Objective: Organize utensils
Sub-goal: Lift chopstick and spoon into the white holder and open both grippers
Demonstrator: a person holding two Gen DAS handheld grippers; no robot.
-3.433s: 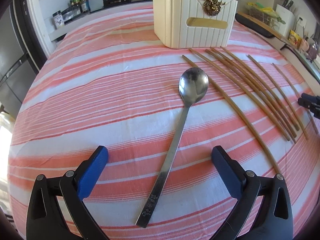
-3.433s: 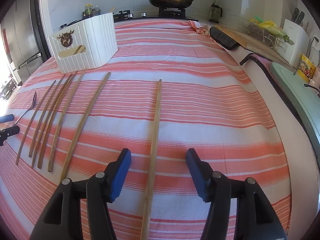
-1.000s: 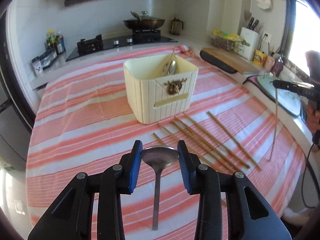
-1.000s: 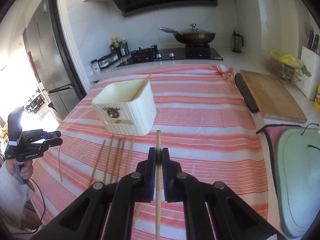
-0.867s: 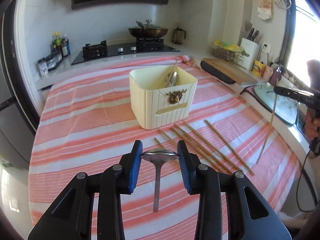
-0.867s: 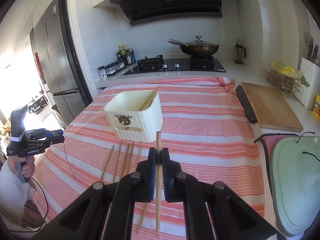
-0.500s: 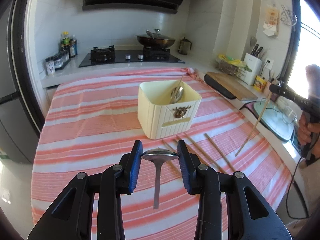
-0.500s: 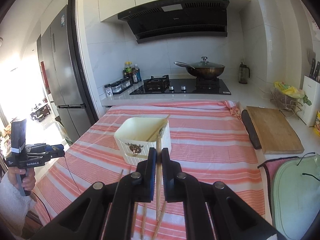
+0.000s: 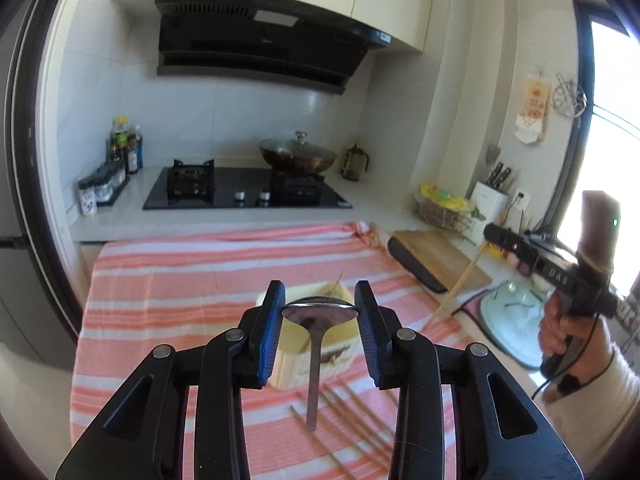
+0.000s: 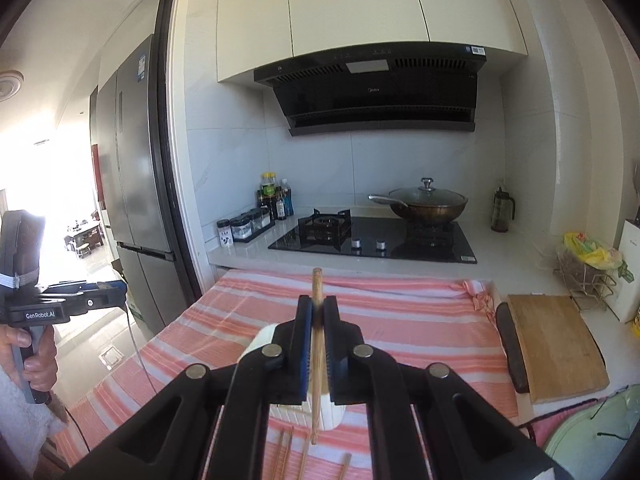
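Two tools are raised above the counter [image 9: 160, 280], which is covered by a pink-and-white striped cloth [image 10: 420, 320].

Left tool [image 9: 320, 320]: the blue pads sit against either side of the bowl of a metal spoon [image 9: 316, 344]. The bowl lies level between the pads and the handle hangs straight down, its tip clear of the cloth.

Right tool [image 10: 319, 320]: the pads are closed almost completely, clamping a single wooden chopstick [image 10: 316, 360] near its upper end. The chopstick hangs nearly vertical, with a short length projecting above the pads.

A cream ribbed holder [image 9: 296, 368] stands on the cloth toward the near half of the counter, directly below and behind both tools. One stick is visible leaning inside it.

Several loose chopsticks [image 9: 348, 412] lie side by side on the cloth just in front of the holder, toward the near edge of the counter.

At the far edge, a hob [image 10: 372, 236] carries a lidded wok [image 10: 428, 202]. A wooden cutting board [image 10: 556, 344] lies along the right edge.
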